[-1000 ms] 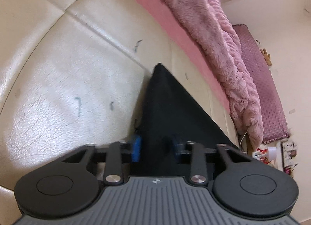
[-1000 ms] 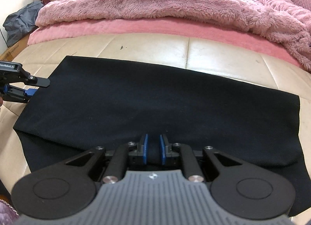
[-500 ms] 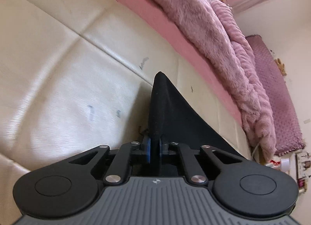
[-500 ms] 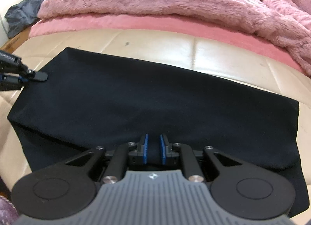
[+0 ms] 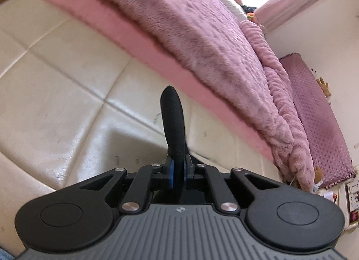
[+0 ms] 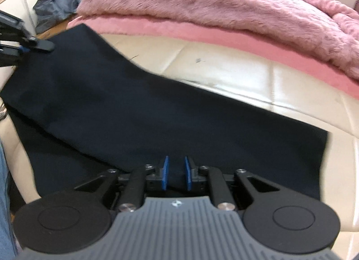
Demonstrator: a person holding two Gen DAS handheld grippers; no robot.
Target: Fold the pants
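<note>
The black pants [image 6: 157, 112] lie folded lengthwise on a cream leather surface [image 6: 224, 69]. My left gripper [image 5: 177, 173] is shut on the left end of the pants [image 5: 174, 121] and holds it lifted, the fabric standing up edge-on between the blue pads. It also shows in the right wrist view [image 6: 33, 45], raising that end off the surface. My right gripper [image 6: 176, 174] grips the near edge of the pants at the middle, its blue pads [image 6: 165, 172] a fabric-width apart.
A fluffy pink blanket [image 6: 213, 6] over a pink sheet [image 6: 202, 33] lies along the far side. A grey-blue bundle [image 6: 56, 11] sits at the far left. A purple cushion [image 5: 318, 114] leans against the wall at right.
My left gripper closed on the left end of the pants and lifted it off the cream surface. The right gripper kept its hold on the near edge.
</note>
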